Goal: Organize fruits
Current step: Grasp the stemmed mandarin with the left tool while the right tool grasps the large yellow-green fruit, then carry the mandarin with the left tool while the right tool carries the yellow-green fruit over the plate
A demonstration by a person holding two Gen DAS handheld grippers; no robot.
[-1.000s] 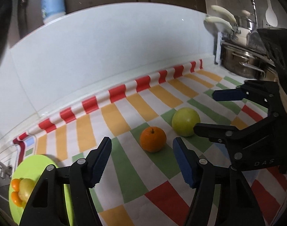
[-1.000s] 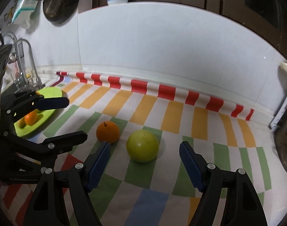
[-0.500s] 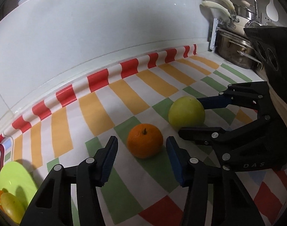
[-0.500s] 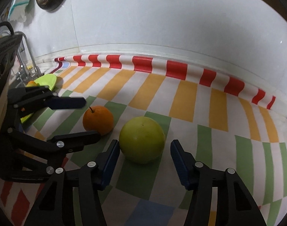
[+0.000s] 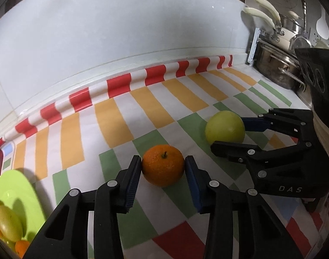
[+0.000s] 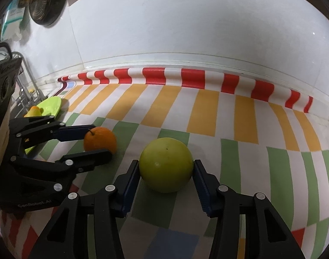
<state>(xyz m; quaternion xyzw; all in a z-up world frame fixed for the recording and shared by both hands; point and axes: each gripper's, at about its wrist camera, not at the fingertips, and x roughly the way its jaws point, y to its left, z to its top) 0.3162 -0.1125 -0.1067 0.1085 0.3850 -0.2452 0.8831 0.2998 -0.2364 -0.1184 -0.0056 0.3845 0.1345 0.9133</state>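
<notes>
— Item one: orange (image 5: 162, 165)?
— On the striped cloth (image 5: 125, 116), squarely between the left gripper (image 5: 163, 172) pads; jaws just closed onto it.
— Item two: green apple (image 6: 166, 165)?
— Right of the orange, clamped likewise by the right gripper (image 6: 166, 179). Green plate (image 5: 17, 185) lay far left, nearer the left hand.

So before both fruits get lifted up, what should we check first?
1. Left hand-held gripper around the orange: ok, its jaws have just been closing and the pads sit at both sides.
2. Right hand-held gripper around the green apple: ok, also just closing, pads at both sides.
3. Grip firm enough to lift: cannot tell.
4. Fruits apart from each other: ok.
5. Room on the green plate: ok, bare part shows.
</notes>
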